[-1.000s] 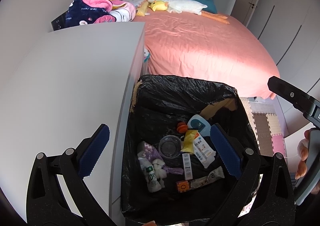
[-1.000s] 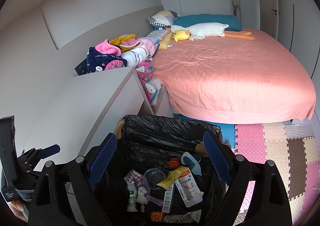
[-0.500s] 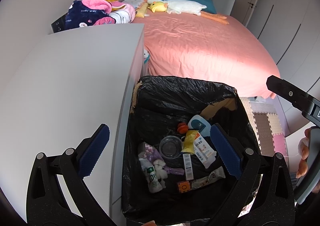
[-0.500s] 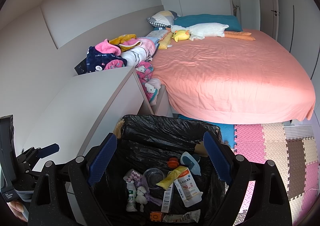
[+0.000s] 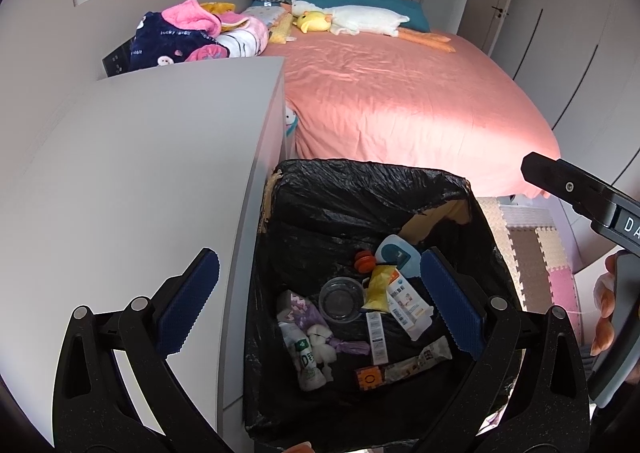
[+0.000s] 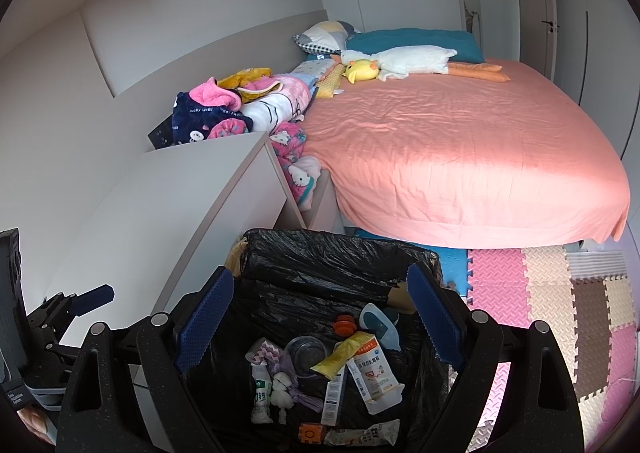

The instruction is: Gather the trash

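Note:
A bin lined with a black bag stands on the floor beside a white cabinet. Inside lies trash: a clear plastic cup, a yellow wrapper, a white carton, a small bottle, an orange cap and a snack wrapper. My left gripper hangs open above the bin with nothing between its blue pads. My right gripper is also open and empty over the bin.
A white cabinet top runs along the left of the bin. Behind is a bed with a pink cover, plush toys and folded clothes. Foam floor mats lie to the right.

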A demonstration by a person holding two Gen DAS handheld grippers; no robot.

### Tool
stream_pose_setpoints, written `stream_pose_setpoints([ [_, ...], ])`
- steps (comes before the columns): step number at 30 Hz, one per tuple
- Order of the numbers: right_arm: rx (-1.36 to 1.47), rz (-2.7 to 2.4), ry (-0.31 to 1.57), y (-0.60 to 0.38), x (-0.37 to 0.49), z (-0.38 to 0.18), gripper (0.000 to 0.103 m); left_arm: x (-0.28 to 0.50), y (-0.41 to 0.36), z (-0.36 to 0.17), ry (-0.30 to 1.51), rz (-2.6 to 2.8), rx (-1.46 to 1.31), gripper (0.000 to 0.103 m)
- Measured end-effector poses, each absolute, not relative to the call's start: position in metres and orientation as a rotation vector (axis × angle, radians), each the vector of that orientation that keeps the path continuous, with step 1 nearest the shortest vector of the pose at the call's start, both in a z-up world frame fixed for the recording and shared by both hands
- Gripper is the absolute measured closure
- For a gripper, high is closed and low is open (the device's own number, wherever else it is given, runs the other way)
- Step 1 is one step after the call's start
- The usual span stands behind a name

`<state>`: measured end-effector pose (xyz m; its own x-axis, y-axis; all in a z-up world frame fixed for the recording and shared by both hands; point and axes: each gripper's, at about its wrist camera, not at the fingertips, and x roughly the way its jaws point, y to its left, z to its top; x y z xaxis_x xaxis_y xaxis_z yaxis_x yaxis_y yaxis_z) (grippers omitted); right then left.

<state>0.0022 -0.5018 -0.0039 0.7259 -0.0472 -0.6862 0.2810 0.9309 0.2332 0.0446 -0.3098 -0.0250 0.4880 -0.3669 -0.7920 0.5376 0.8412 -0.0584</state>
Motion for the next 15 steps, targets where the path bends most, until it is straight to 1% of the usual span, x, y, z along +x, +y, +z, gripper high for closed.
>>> stream_pose_setpoints([
  [9,0.335,-0.185,0.74,-0.5035,0.0012,-0.0044,0.015,0.0447,-0.311,-0.024,0.9,-0.56,0.214,0.006],
  [15,0.336,-0.186,0.74,-0.5059,-0.0004,-0.0042,0.015,0.0387,-0.3096,-0.0192,0.849,-0.584,0.207,0.006],
])
